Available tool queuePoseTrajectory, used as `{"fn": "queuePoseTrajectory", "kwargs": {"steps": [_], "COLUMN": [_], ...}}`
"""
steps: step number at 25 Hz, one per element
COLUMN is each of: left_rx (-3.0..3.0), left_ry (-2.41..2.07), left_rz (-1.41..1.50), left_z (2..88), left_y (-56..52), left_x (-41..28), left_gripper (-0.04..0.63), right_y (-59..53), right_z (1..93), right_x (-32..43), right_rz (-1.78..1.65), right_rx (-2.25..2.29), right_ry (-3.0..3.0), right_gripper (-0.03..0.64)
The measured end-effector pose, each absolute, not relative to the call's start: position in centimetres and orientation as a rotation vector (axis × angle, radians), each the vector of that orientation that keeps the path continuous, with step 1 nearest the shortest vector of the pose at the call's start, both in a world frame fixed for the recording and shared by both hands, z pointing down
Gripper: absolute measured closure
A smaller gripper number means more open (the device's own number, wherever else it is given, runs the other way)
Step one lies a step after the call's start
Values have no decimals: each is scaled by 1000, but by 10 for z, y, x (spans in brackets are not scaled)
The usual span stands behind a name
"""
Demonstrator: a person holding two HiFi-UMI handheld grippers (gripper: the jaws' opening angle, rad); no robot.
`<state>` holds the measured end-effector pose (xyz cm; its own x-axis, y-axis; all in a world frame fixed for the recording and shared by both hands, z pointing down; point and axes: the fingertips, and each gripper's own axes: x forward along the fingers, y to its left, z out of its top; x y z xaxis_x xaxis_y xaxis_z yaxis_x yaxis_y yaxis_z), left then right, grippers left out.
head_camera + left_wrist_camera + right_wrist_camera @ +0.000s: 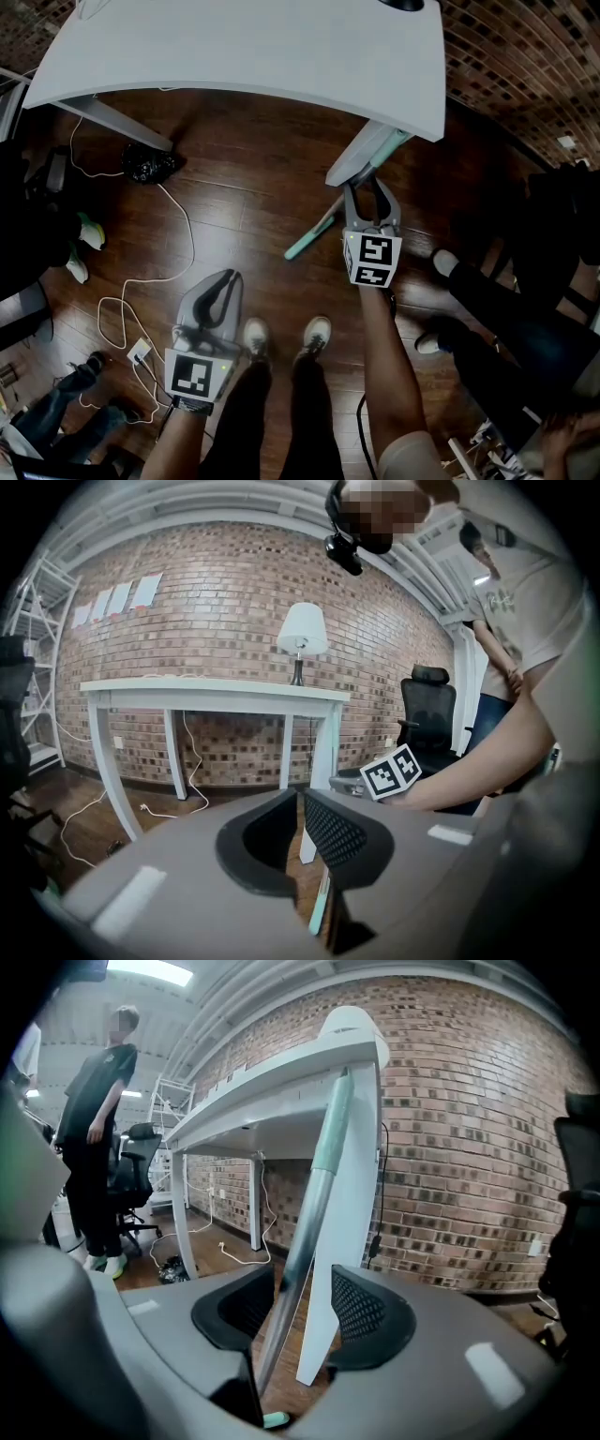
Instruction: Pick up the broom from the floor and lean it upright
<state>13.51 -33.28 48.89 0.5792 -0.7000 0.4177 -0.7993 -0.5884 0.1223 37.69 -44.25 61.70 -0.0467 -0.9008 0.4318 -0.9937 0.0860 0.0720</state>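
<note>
head view: the broom (309, 239) stands slanted, teal end on the floor (253, 178) and top up by the table (281, 56) edge. i judge it could slide on the smooth wood or roll off the edge if i brush it while pulling away. my right gripper (366, 183) sits around the handle, and my left gripper (225, 278) hangs low, well apart from it. left gripper view: my jaws are nearly together with nothing between them. right gripper view: my jaws stand wide with the handle (319, 1176) between them, close by the left pad and not clamped.
</note>
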Motion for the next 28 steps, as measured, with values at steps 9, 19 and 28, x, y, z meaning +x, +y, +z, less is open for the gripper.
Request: {"fn": "queuePoseTrajectory", "kwargs": {"steps": [9,19,28], "left_rx": [2507,2528,2629], "left_ry": [-1243,-1290,-1321], "left_rz": [473,416,333], "left_z": [489,455,357], "left_y": [-335,-345,-336], "left_x": [133,134,118], "left_gripper": [582,594,594], "right_y": [-421,-348,-295], "right_z": [602,533,390], "right_x": [374,357,344], "right_rz": [308,313,253], "right_rx": [1866,1911,1942], "right_ry": [-2011,-2059,-2098], "right_gripper": [544,604,604]}}
